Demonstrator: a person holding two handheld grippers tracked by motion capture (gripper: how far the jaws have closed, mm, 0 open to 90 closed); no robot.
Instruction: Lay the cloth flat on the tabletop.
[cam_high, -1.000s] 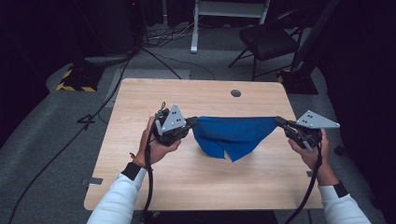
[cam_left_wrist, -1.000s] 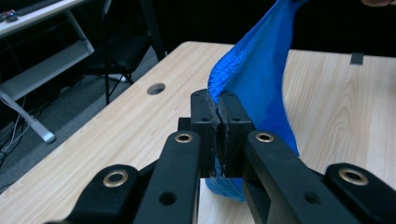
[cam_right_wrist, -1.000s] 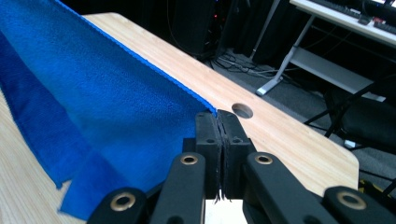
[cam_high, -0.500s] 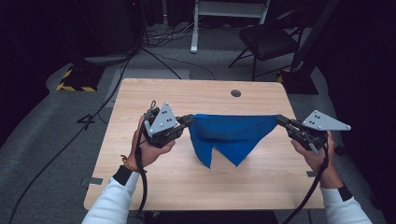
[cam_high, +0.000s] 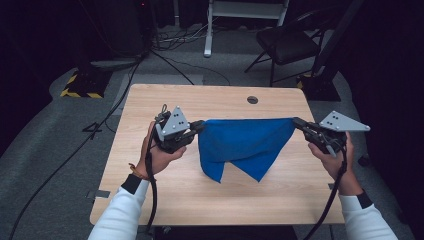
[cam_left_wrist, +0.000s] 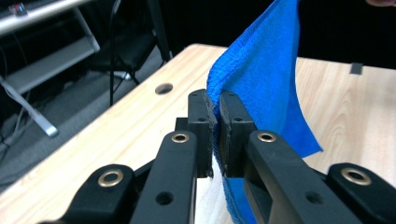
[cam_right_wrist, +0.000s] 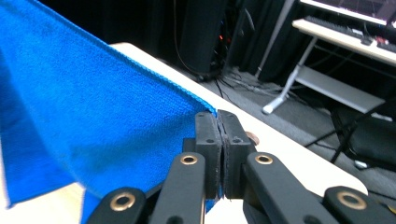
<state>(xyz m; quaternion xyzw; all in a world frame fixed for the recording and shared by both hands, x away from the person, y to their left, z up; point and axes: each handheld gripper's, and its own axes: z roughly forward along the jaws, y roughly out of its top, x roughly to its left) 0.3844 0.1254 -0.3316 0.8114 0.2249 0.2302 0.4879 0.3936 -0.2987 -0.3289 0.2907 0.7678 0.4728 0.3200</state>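
High view has the blue cloth (cam_high: 240, 145) stretched taut above the surface (cam_high: 150, 105), left gripper (cam_high: 196, 129) and right gripper (cam_high: 298, 122) each clamped on a top corner so it hangs flat, likely for folding

Blue cloth (cam_high: 245, 145): soft microfibre-like weave, matt, fuzzy nap, stitched hem along the edge. Bench (cam_high: 210, 102): pale wood-grain top, smooth, low sheen. Left hand-held gripper (cam_left_wrist: 215, 135) and right hand-held gripper (cam_right_wrist: 222, 154): matt black plastic-looking links, brass-coloured rivets, rough-edged dark pads. Grey matt plate (cam_high: 344, 121) on top.
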